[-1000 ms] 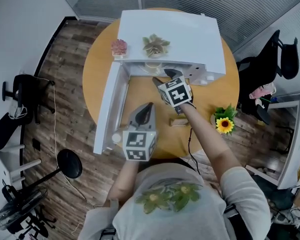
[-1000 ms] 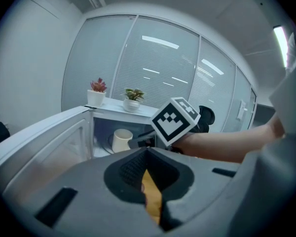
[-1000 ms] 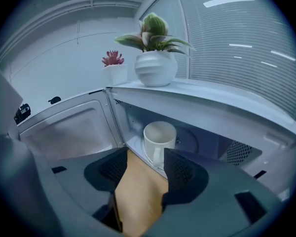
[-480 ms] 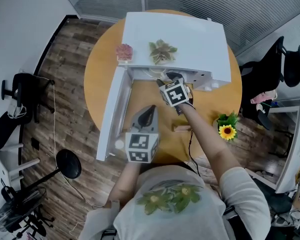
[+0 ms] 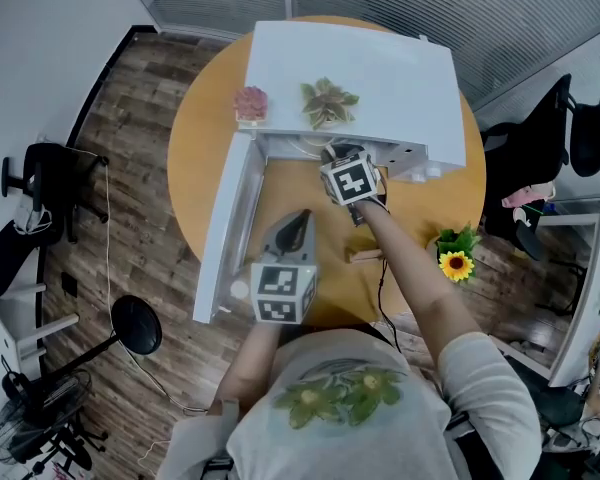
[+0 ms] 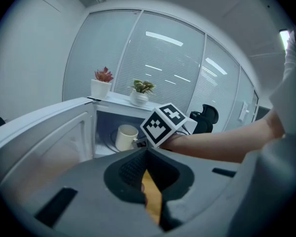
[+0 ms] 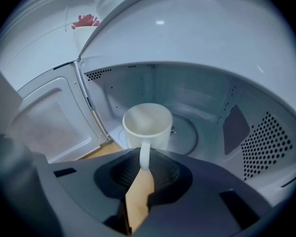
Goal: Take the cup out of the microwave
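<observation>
Lately changed: right gripper (image 5: 333,154) has advanced from just in front of the microwave (image 5: 380,68) into its mouth, and its jaws look closed on the handle of the cup (image 7: 147,125).
Cup: upright on the microwave's turntable (image 7: 192,132), not yet lifted; withdrawal can likely begin.
Left gripper (image 5: 298,220): jaws together, empty, in front of the microwave beside its open door (image 5: 225,228).
Clearances: cavity roof above the cup; door swung wide; room open in front of the microwave.

The cup (image 7: 148,122) is smooth, shiny white. The microwave (image 5: 380,68) is glossy white. The worktop (image 5: 195,158) looks like smooth wood.
</observation>
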### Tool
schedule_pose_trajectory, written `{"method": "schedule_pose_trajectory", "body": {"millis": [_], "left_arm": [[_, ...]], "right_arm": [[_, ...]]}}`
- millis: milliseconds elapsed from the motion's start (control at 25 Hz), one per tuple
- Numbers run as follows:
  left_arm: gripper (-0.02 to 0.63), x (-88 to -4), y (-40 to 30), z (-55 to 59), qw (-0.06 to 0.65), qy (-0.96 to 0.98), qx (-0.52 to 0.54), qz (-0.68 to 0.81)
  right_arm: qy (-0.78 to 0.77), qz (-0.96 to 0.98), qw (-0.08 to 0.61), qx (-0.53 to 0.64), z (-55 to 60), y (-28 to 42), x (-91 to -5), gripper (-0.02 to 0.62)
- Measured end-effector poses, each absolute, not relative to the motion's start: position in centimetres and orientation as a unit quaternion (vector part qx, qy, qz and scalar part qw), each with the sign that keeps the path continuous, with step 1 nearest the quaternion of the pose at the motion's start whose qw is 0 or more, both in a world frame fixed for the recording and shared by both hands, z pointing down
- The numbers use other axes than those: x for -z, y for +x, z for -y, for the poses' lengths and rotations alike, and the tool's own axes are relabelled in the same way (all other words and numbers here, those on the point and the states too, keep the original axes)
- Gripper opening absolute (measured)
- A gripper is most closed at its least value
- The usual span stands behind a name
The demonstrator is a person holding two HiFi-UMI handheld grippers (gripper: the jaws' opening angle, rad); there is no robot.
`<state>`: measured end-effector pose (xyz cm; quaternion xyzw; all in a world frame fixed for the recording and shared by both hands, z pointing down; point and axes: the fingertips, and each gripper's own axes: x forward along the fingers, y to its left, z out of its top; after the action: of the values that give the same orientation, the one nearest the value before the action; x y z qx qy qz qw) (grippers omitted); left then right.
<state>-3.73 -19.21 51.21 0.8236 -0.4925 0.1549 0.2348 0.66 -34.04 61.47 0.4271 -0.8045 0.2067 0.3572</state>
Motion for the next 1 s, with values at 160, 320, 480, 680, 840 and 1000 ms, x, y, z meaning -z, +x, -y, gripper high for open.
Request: {"method": "schedule_pose_trajectory", "body": {"millis": [160,320,480,680,840,1000], "left_arm": [[0.003,-51.1,-3.7,19.2,0.234,0.824,-0.153,0.492],[0.003,-51.0,-3.7,19.1,0.234,0.824,-0.153,0.492],[0.003,-50.9,-3.7,19.1,0.231,0.825,-0.154,0.492],[0.003,-50.5,-3.8,19.0,0.227,0.825,-0.153,0.494],[0.003,-50.2,-3.8,18.8,0.222,0.826,-0.153,0.496],[0.003,-49.9,-3.7,18.4,0.221,0.826,-0.152,0.496]], "right_arm": [[0.418,0.807,0.361,-0.210,34.0,0.8,-61.6,0.066],[0.407,0.812,0.363,-0.209,33.8,1.0,-61.6,0.064],[0.407,0.811,0.368,-0.203,33.5,1.5,-61.3,0.063],[0.400,0.815,0.369,-0.199,32.8,1.9,-61.1,0.063],[0.396,0.818,0.367,-0.198,32.0,2.1,-60.7,0.063],[0.394,0.820,0.367,-0.194,31.3,2.3,-60.4,0.063]]}}
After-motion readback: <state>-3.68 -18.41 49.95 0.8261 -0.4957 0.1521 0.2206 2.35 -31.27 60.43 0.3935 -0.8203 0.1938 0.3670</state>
